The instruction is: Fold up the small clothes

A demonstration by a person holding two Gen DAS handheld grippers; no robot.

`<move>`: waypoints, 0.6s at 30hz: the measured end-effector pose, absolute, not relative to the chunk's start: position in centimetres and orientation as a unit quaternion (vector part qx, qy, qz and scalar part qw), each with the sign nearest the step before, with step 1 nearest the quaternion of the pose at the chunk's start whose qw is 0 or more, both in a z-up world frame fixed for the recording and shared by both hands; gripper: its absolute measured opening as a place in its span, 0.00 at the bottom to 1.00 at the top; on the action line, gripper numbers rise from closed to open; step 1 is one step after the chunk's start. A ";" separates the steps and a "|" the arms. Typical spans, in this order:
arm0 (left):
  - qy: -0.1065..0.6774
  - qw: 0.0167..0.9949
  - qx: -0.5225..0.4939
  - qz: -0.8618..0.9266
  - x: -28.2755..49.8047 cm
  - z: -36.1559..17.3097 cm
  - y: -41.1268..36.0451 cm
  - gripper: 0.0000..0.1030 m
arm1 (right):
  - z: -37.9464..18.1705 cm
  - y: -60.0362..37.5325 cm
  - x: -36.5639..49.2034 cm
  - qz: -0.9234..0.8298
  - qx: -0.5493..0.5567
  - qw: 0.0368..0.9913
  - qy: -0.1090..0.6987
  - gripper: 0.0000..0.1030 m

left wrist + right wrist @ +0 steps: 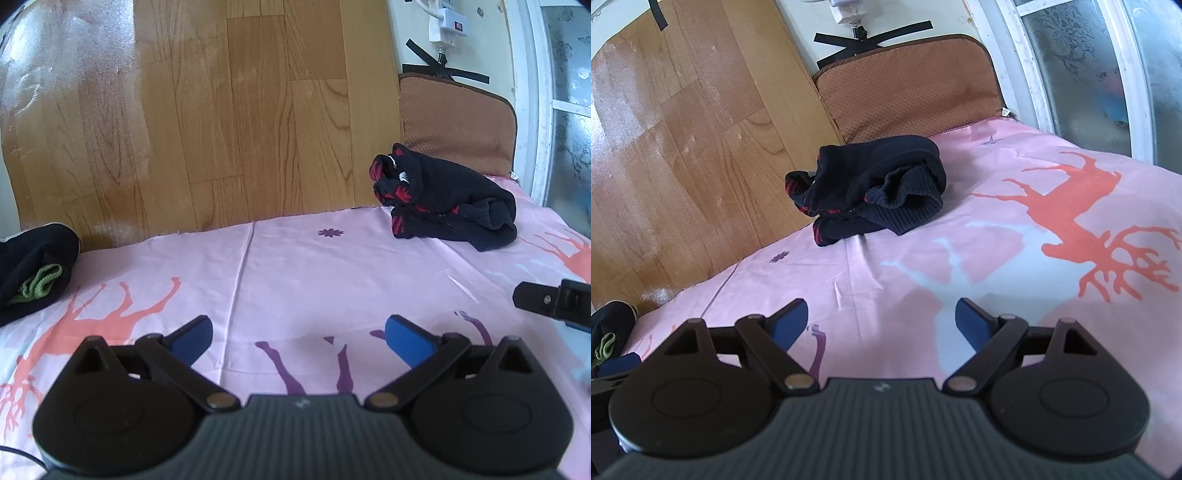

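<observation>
A crumpled dark navy knit garment with red trim (447,199) lies at the far right of the pink deer-print sheet (295,266), against the wooden board; it also shows in the right wrist view (875,192). A second dark garment with a green lining (33,269) lies at the left edge, and shows in the right wrist view (607,332). My left gripper (297,339) is open and empty, low over the sheet. My right gripper (881,321) is open and empty over the sheet, well short of the navy garment; its finger shows in the left wrist view (554,299).
A wooden board (221,110) stands along the sheet's far edge. A brown cushion (908,85) leans behind the navy garment. A window frame (1071,74) runs along the right. A power adapter (448,26) hangs on the wall.
</observation>
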State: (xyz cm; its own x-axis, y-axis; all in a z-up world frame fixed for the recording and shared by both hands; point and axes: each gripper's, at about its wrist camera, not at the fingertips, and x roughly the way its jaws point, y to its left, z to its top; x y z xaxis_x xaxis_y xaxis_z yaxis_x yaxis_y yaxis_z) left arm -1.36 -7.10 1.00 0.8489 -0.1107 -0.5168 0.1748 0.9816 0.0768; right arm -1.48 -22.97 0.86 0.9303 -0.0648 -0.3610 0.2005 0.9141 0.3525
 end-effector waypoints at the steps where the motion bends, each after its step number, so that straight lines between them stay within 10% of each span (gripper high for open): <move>1: 0.266 0.959 0.060 -0.075 -1.3 1.0 -7.1 1.00 | 0.8 -23.0 -1.5 -0.070 0.196 0.963 0.173 0.86; 18: 0.271 0.958 0.055 -0.076 -1.4 1.3 -7.0 1.00 | 1.0 -23.0 -1.8 -0.077 0.200 0.963 0.167 0.86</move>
